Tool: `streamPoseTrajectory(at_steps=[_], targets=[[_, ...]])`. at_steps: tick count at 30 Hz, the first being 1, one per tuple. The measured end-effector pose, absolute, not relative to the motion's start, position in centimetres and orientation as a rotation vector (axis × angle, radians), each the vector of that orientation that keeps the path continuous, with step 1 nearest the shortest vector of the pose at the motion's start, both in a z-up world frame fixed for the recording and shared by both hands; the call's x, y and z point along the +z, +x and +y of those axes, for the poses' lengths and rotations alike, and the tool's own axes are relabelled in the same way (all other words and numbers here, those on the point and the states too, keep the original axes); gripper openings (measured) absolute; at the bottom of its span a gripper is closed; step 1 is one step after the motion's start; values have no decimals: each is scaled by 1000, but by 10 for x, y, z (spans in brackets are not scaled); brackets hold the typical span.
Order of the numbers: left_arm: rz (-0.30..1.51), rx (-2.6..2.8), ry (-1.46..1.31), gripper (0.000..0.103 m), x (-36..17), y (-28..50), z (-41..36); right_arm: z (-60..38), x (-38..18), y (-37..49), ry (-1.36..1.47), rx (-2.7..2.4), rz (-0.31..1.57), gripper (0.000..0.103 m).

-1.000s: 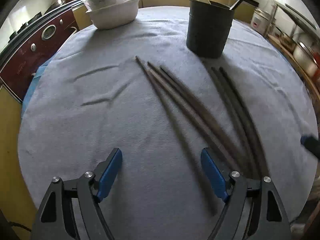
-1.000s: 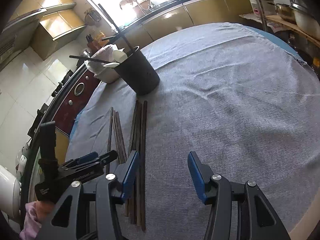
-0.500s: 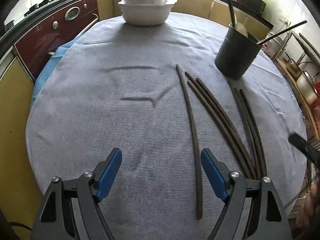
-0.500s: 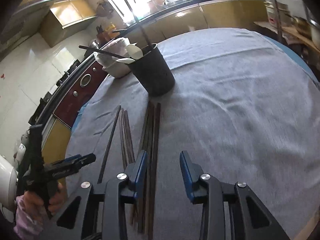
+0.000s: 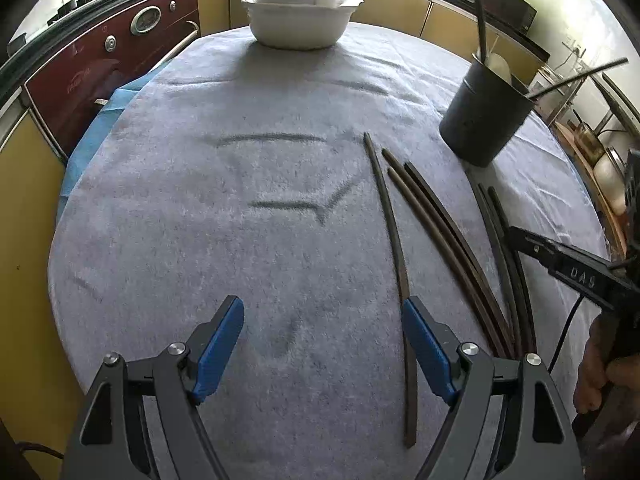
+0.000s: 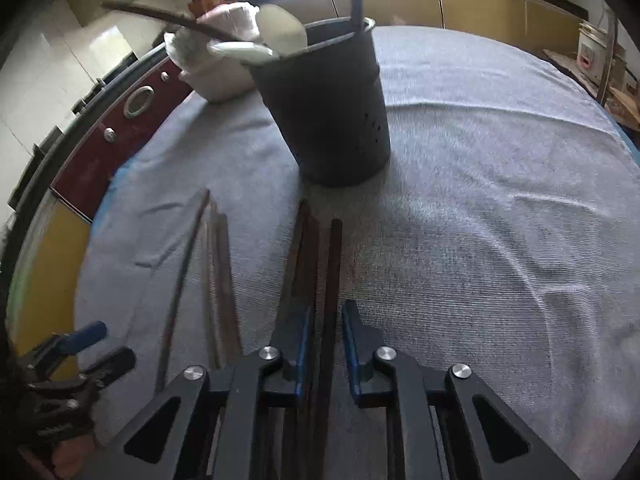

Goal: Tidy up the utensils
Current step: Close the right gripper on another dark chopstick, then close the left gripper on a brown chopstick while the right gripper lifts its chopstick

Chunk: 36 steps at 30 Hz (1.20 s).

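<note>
A grey cloth (image 5: 200,240) covers the round table, where a dark utensil holder (image 6: 328,112) stands beyond loose chopsticks (image 5: 440,232). The right gripper (image 6: 325,354) straddles a dark chopstick (image 6: 331,280), jaws narrowed, seemingly not yet clamped; neighbouring sticks could get pinched. The left gripper (image 5: 322,348) hovers wide open, empty

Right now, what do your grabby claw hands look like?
Both the left gripper and the right gripper have black frames with triangular cut-outs, silver round bolts and blue fingertip pads. A thin black cable hangs by the right one, which carries white letters.
</note>
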<state>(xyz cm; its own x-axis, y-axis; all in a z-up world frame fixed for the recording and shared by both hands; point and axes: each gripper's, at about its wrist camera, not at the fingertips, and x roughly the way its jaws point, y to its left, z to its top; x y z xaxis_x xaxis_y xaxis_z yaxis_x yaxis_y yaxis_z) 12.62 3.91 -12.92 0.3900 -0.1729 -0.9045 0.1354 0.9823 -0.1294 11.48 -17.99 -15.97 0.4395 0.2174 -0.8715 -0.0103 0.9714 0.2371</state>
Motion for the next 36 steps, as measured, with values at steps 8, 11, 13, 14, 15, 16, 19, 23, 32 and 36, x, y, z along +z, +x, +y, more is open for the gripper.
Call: streamPoseTrajectory(at_steps=[8, 11, 13, 14, 15, 16, 19, 23, 32, 36], targets=[[1162, -235, -35, 81, -124, 152, 34, -204, -161, 116, 238, 83, 1157, 13], [1175, -262, -13, 80, -124, 170, 21, -207, -162, 119, 250, 83, 1182, 13], [1192, -276, 2, 77, -125, 180, 12, -205, -160, 127, 238, 71, 1214, 13], [1206, -290, 9, 77, -127, 186, 7, -205, -160, 130, 237, 66, 1225, 13], [1227, -299, 17, 76, -129, 192, 4, -205, -161, 134, 236, 62, 1235, 13], [1256, -289, 33, 72, -133, 200, 2, -205, -161, 139, 233, 59, 1245, 13], [1321, -270, 52, 62, -143, 215, -1, -206, -160, 151, 236, 46, 1273, 13], [1349, -264, 86, 62, -144, 232, -6, -206, -161, 167, 222, 35, 1297, 12], [1357, -219, 137, 62, -148, 273, -25, -197, -155, 184, 208, 24, 1331, 11], [1302, -226, 148, 31, -145, 272, -30, -193, -153, 184, 199, 28, 1310, 8]])
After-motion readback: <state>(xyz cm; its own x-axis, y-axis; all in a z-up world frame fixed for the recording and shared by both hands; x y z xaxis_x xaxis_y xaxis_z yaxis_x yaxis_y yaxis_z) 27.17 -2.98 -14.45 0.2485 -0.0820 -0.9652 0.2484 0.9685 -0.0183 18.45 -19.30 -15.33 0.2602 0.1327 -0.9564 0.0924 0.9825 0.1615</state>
